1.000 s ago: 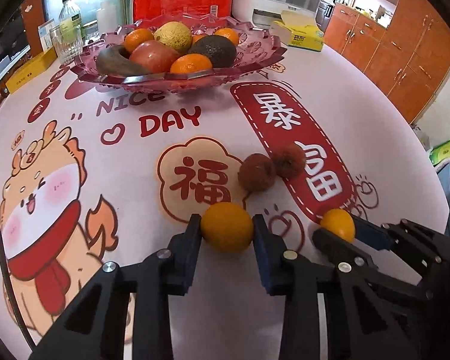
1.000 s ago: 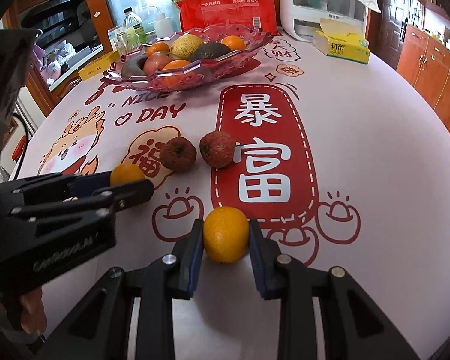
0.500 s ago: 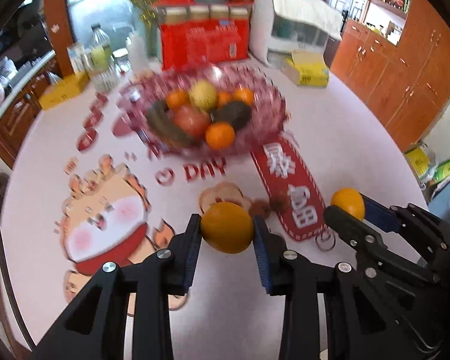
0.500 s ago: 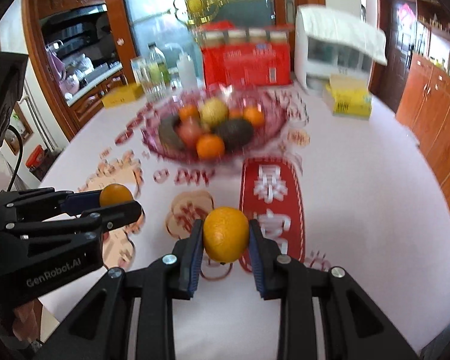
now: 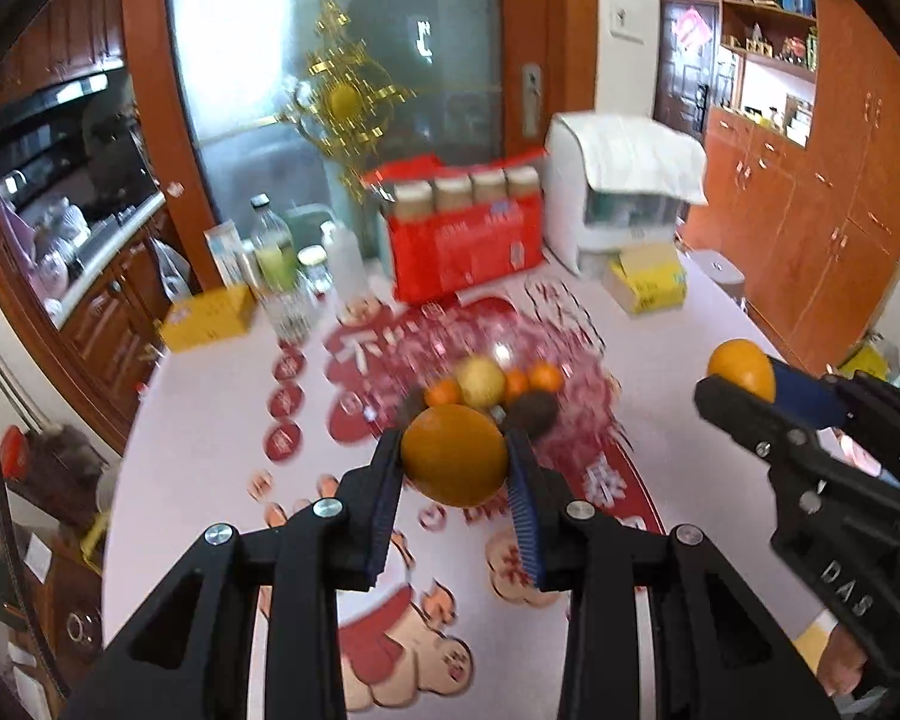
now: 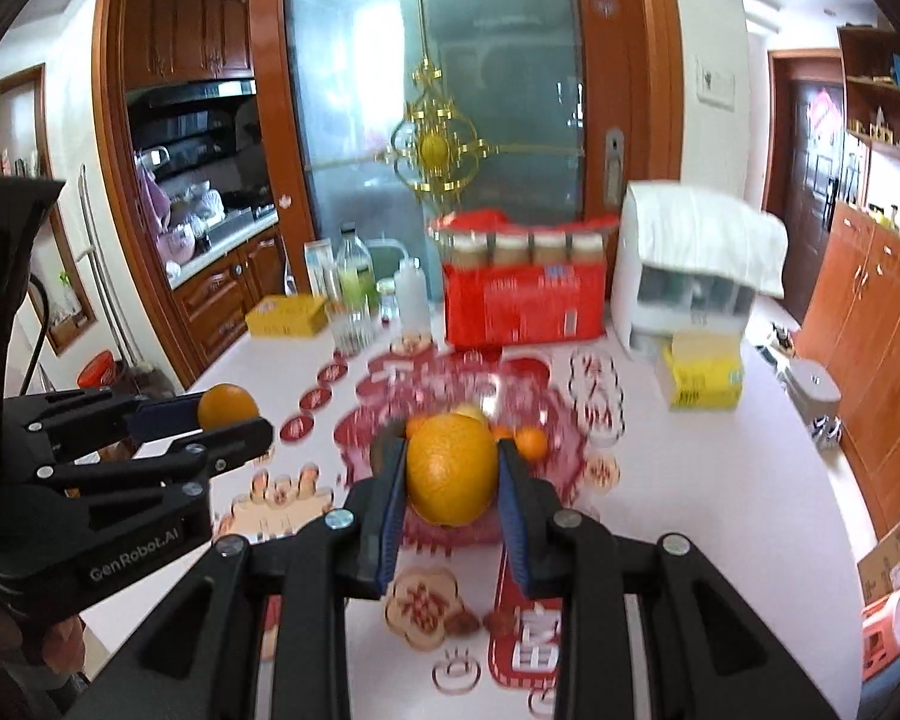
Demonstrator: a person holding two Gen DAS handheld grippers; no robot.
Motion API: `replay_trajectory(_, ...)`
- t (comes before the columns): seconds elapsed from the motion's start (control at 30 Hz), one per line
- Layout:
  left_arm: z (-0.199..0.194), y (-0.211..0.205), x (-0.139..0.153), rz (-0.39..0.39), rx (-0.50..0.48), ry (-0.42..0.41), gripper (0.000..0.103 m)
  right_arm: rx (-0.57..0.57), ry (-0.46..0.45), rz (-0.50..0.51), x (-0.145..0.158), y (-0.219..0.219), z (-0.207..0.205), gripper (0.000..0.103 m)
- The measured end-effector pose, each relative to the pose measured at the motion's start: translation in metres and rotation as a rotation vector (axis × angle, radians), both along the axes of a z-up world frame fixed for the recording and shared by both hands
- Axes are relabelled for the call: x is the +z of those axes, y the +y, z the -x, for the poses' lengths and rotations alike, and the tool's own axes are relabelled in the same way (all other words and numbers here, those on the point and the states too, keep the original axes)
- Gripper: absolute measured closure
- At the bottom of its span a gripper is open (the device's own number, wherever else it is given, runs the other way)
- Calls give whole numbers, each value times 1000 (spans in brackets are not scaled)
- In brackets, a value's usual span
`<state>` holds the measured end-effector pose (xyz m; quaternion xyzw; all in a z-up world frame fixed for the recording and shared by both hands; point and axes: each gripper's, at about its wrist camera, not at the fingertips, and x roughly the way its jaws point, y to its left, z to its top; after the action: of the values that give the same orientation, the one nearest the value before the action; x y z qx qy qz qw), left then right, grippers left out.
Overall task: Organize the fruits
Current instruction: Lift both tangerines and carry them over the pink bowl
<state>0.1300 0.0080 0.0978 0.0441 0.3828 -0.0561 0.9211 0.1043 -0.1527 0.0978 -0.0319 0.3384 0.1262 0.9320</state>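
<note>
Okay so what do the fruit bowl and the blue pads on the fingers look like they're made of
The fruit bowl looks like red-tinted clear glass or plastic: the tablecloth print shows through it and it catches highlights. Motion blur leaves that open. The blue pads on the left gripper appear to be matte ribbed rubber or soft plastic, judging by fine parallel ridges and no shine.

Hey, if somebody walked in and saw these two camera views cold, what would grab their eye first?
First, an orange clamped in the left gripper and a second orange clamped in the right gripper, both held up above the table. Just beyond them sits the red glass fruit bowl, already holding oranges, a yellow fruit and a dark avocado. Behind it, the bright red pack of cups stands out at the table's far edge.
</note>
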Motion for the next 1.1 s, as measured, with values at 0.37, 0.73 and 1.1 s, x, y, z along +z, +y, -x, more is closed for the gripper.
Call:
replay_trajectory(0.37,-65,16,9,7,-5,12,70,-57,28,-6,19,11,-75,74)
replay_trajectory(0.73,-152,19,-99,10,-25,189,70,-125,215,10,-74,21,-155,74)
replay_trajectory(1.1,-201,8,-181,15,-49,319,70,-167,372,43,-156,20,-200,74)
